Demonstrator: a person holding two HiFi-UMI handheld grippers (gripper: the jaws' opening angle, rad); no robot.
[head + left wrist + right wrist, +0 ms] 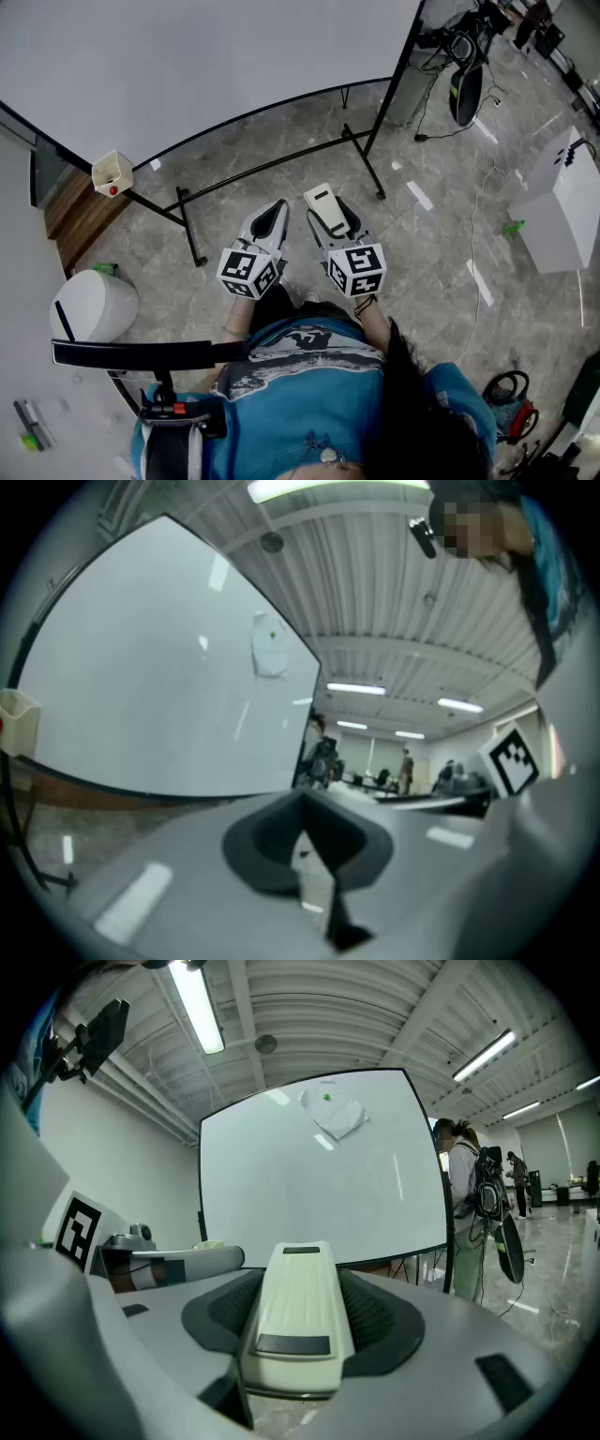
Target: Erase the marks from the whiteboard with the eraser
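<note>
A person stands on a grey tiled floor [441,281] facing a large whiteboard [187,66] on a black wheeled stand [281,161]. The right gripper [334,223] has its jaws clamped on a cream eraser [323,201], held well short of the board's lower edge. The left gripper [276,214] is just beside it, jaws together and empty. Bare floor lies between the grippers and the stand.

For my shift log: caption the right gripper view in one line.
Right gripper holds the cream eraser, aimed at the whiteboard ahead.
</note>
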